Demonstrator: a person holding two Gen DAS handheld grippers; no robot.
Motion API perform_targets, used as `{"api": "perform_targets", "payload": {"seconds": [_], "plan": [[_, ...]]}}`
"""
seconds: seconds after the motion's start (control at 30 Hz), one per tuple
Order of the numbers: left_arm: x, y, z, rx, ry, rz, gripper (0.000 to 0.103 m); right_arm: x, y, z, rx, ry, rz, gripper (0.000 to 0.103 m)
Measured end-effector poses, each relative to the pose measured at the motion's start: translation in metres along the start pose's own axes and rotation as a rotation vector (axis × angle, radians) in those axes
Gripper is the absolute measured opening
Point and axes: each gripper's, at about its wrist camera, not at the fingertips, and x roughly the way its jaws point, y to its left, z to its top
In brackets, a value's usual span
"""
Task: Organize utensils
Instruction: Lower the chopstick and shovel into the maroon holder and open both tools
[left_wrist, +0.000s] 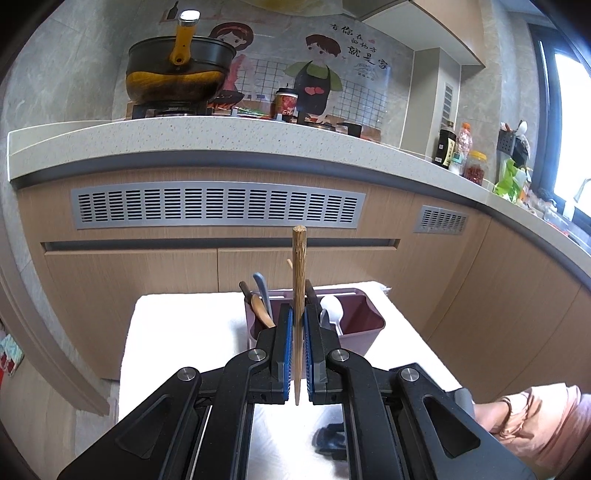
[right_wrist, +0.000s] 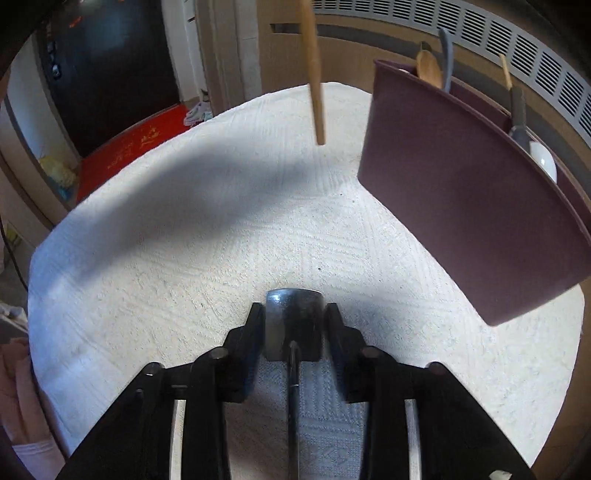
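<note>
My left gripper (left_wrist: 297, 314) is shut on a wooden chopstick (left_wrist: 298, 280) and holds it upright above the white cloth, in front of the maroon utensil holder (left_wrist: 364, 325). The chopstick also hangs in the right wrist view (right_wrist: 314, 74). The holder (right_wrist: 461, 206) contains a wooden spoon (left_wrist: 258, 306), a grey-handled utensil (left_wrist: 263, 291), a white spoon (left_wrist: 331, 306) and another stick (right_wrist: 505, 72). My right gripper (right_wrist: 294, 317) is shut on a dark metal spatula-like blade (right_wrist: 294, 325), low over the cloth, left of the holder.
A white towel (right_wrist: 184, 240) covers the small table. Behind it are wooden cabinets with vent grilles (left_wrist: 218, 205) and a counter (left_wrist: 221, 136) with a wok (left_wrist: 177, 74), cup and bottles. A person's arm in pink (left_wrist: 535, 417) is at lower right.
</note>
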Motion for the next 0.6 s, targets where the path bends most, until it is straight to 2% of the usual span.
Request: {"api": "perform_targets", "payload": {"seconds": [0.2, 0.37, 0.47, 0.6], "plan": [[-0.003, -0.003, 0.002, -0.001, -0.004, -0.006, 0.006, -0.056, -0.009, -0.016, 0.098, -0.127, -0.007, 0.029], [-0.008, -0.006, 0.010, -0.014, -0.022, -0.026, 0.006, -0.143, -0.013, -0.021, 0.183, -0.352, -0.020, 0.029], [-0.013, -0.012, 0.022, -0.009, -0.053, -0.027, 0.006, -0.199, -0.019, -0.011, 0.199, -0.498, -0.090, 0.029], [-0.018, -0.021, 0.050, 0.010, -0.099, -0.027, 0.006, -0.258, -0.027, 0.025, 0.227, -0.667, -0.236, 0.029]]}}
